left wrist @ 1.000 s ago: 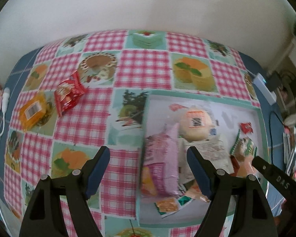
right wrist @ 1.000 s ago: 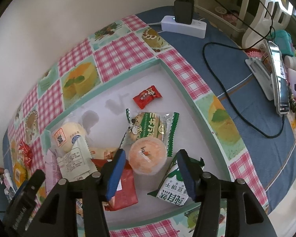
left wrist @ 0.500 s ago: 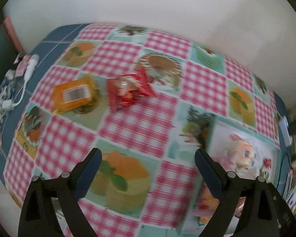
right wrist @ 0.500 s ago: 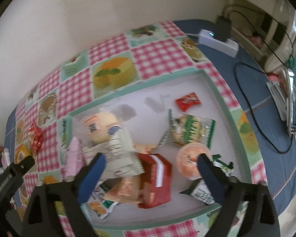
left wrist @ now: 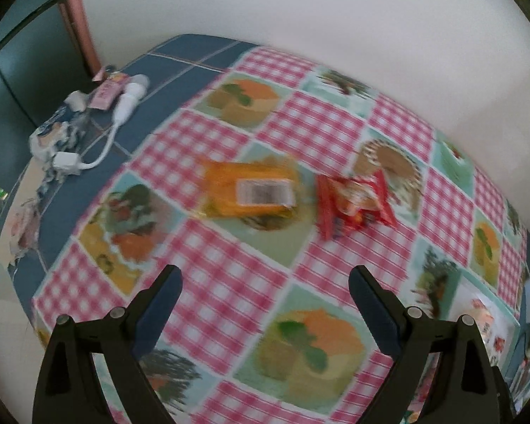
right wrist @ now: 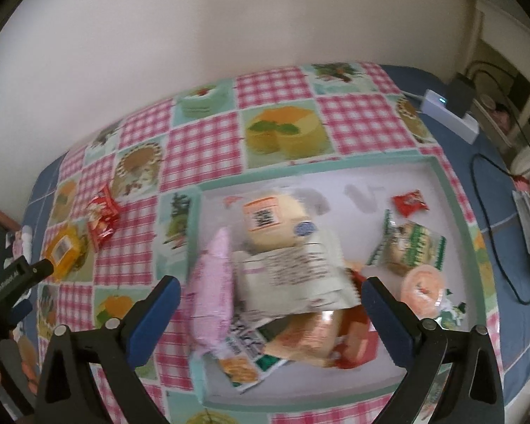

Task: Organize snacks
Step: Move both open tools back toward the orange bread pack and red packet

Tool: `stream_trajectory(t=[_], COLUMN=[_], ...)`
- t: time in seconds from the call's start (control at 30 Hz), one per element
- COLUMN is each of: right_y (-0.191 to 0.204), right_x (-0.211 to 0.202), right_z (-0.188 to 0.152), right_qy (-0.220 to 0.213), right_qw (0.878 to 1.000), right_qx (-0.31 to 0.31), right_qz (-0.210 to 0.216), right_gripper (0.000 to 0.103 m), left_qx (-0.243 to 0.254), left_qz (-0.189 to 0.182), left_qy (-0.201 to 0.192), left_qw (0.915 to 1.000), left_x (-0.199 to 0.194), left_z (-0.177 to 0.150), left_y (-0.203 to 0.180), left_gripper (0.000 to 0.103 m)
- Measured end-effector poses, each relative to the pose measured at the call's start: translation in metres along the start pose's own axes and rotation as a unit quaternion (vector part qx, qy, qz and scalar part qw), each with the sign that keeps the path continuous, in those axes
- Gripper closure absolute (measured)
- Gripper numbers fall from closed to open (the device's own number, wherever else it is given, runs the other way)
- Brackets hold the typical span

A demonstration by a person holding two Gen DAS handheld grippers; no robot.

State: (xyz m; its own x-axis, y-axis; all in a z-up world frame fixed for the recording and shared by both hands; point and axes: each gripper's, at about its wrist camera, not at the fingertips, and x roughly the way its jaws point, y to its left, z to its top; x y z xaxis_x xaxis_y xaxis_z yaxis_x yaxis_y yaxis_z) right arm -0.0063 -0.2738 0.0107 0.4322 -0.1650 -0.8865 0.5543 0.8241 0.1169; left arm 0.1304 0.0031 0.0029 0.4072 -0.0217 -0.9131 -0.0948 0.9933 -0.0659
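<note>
Left hand-held gripper [left wrist: 265,282] and right hand-held gripper [right wrist: 270,295] tilt downward (jaws wide, empty).

Motion blur smears the orange packet [left wrist: 249,194] and the red packet [left wrist: 353,203] just beside it, so no print reads. Past them, the tray [left wrist: 491,312] runs off the frame's right edge. In the right wrist view, tray [right wrist: 452,212] snacks overlap; the pink bag [right wrist: 212,289] and white wrapper [right wrist: 293,272] hide those beneath.

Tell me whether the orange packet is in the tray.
Out. The orange packet lies on the checked tablecloth, left of the tray.
</note>
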Motion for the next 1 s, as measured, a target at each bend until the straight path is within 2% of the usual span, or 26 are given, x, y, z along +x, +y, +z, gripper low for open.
stream_trajectory(t=[0.23,0.4,0.6,0.77,1.0], right_y=[0.044,0.071,0.096,0.118,0.148], right_x=[0.003,0.009,0.021,0.038,0.049], right_z=[-0.006,-0.013,-0.018,-0.016,-0.008], right_qy=[-0.008,-0.008,-0.002,0.01,0.005], right_qw=[0.999,0.997,0.995,0.993,0.989], right_qx=[-0.048,-0.071,-0.096,-0.11,-0.133], right_qz=[0.014,0.028,0.039,0.05,0.06], right_gripper=[0.0,0.0,0.0,0.0,0.0], left_qx=[-0.057,-0.093,-0.115,-0.114,-0.118], left_qz=[0.032,0.031,0.018,0.009,0.004], left_qy=[-0.006,-0.002,0.012,0.014,0.024], left_qw=[0.9978,0.9952,0.9931,0.9933,0.9927], left_x=[0.003,0.008,0.018,0.023,0.037], left_z=[0.012,0.019,0.02,0.024,0.03], left_y=[0.058,0.089,0.106,0.11,0.118], left_gripper=[0.008,0.008,0.008,0.008,0.008])
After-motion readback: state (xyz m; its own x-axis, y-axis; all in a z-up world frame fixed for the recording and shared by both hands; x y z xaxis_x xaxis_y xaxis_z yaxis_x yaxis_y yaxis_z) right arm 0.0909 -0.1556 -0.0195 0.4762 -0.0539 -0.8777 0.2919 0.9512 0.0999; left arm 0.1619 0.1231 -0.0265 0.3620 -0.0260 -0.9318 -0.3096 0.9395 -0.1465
